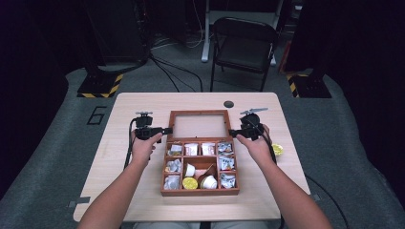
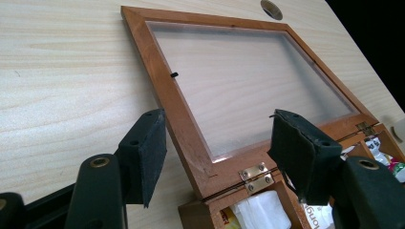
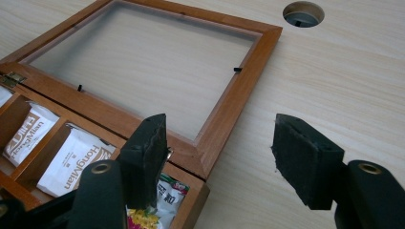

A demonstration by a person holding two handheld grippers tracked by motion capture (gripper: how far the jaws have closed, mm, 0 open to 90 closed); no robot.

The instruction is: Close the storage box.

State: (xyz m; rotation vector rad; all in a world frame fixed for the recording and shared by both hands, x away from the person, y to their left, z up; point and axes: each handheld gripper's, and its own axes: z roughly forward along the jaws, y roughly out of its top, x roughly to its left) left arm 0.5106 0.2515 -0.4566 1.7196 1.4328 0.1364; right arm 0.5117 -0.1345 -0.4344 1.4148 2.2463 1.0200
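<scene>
A wooden compartment box [image 1: 199, 192] sits mid-table, its glass-paned lid [image 1: 199, 113] swung back flat on the tabletop. The compartments hold tea packets [image 3: 71, 157], small cups and wrapped sachets. My left gripper [image 1: 167, 130] hovers at the lid's left hinge corner. In the left gripper view it [image 2: 219, 157] stands open, with the lid frame [image 2: 162, 81] and a brass hinge [image 2: 255, 175] between the jaws, untouched. At the lid's right hinge corner is my right gripper [image 1: 232, 132]. In its own view it [image 3: 219, 157] is open, one jaw over the box corner, the other over bare table.
A small yellow-lidded cup [image 1: 277, 149] lies on the table right of the box. A round cable hole [image 1: 229, 104] is behind the lid. A black folding chair [image 1: 243, 45] stands beyond the table's far edge. Bare tabletop flanks the box.
</scene>
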